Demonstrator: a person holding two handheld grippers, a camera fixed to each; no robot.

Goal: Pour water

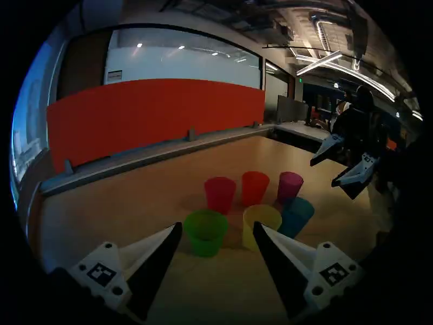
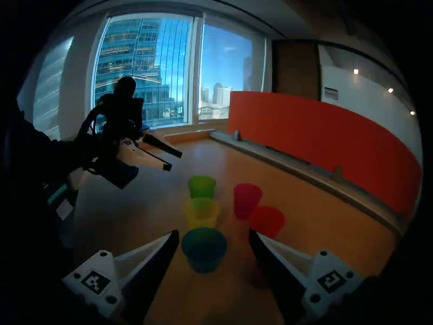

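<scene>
**Left gripper view.** Your left gripper (image 1: 215, 226) hangs low over the wooden table (image 1: 130, 200), its 2 fingers spread wide and grasping nothing. Just beyond the tips stand 6 plastic cups in 2 rows of 3. The near row is a green cup (image 1: 205, 233), a yellow cup (image 1: 262, 221) and a teal cup (image 1: 297, 215). The far row is a red cup (image 1: 220, 194), an orange cup (image 1: 255, 187) and a magenta cup (image 1: 290, 186). Every cup stands upright with its mouth up and its long axis vertical. No water can be made out in any of them. At the far right your right gripper (image 1: 323, 173) hovers above the table, fingers parted and empty.

**Right gripper view.** Your right gripper (image 2: 212, 234) is also released, with the teal cup (image 2: 204, 249) upright between its spread fingers but untouched. Behind the teal cup the yellow cup (image 2: 201, 212) and then the green cup (image 2: 201, 186) line up, with the red cup (image 2: 247, 199) and the orange cup (image 2: 267, 220) to the right. Your left gripper (image 2: 174, 161) is held aloft at the far left.

The risk here is crowding. The cups stand so close together that a finger sliding in beside 1 could shove or topple its neighbour. A hard squeeze could buckle a thin wall, and tilting a cup before it is clear of the cluster could send water onto the table.
</scene>
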